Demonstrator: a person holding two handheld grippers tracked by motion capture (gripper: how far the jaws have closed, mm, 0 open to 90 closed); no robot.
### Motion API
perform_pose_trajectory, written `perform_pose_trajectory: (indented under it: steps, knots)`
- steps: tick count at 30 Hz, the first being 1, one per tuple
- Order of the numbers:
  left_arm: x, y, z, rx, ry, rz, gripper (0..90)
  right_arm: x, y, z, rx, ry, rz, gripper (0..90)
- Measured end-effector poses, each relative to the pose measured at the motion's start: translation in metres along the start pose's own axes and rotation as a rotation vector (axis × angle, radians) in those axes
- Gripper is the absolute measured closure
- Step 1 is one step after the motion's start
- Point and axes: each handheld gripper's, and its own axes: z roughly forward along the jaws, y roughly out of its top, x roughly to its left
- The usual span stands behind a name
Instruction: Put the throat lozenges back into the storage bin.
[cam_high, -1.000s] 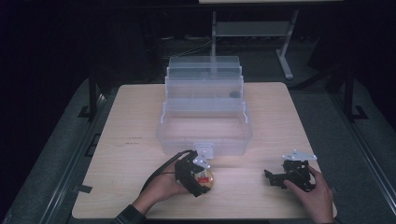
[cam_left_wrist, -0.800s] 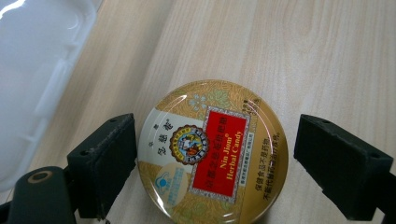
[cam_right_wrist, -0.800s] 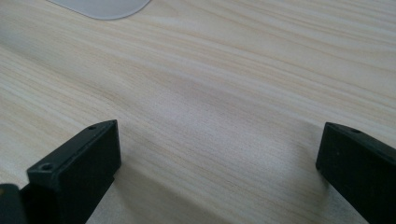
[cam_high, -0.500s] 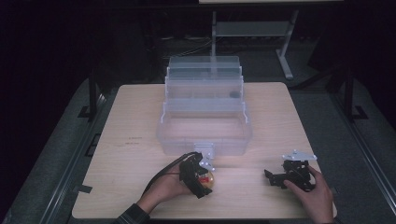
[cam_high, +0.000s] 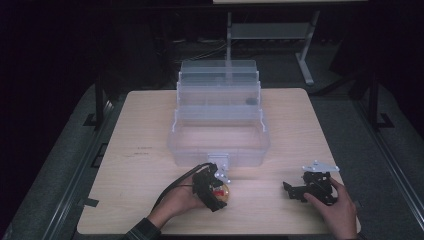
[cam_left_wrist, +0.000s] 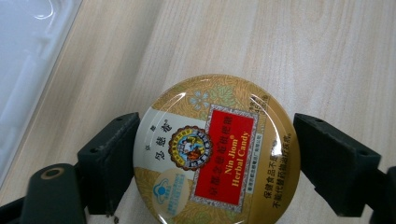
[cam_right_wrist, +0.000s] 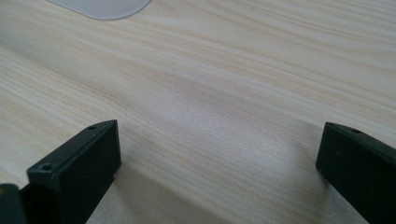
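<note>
A round gold candy tin with a red label reading "Nin Jiom Herbal Candy" lies flat between the two black jaws of my left gripper, and both jaws press against its rim. In the high view this gripper and the tin are at the table's front, just ahead of the clear box's latch. My right gripper rests low over the table at the front right, pointing left. Its jaws stand wide open over bare wood.
A clear plastic tiered box stands open at the middle of the wooden table, its trays stepped back toward the far edge. A small dark thing lies in an upper tray. A corner of clear plastic lies ahead of the right gripper.
My left gripper has shifted slightly to the right and toward the front edge, with the tin between its jaws. The right gripper has held still.
</note>
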Motion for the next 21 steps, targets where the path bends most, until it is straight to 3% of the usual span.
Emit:
perform_pose_trajectory:
  steps: [21]
  knots:
    - [0.0018,-0.0023,-0.0048,-0.004,-0.010,-0.012,19.6,0.0000,0.0000,0.0000,0.000,0.000,0.000,0.0]
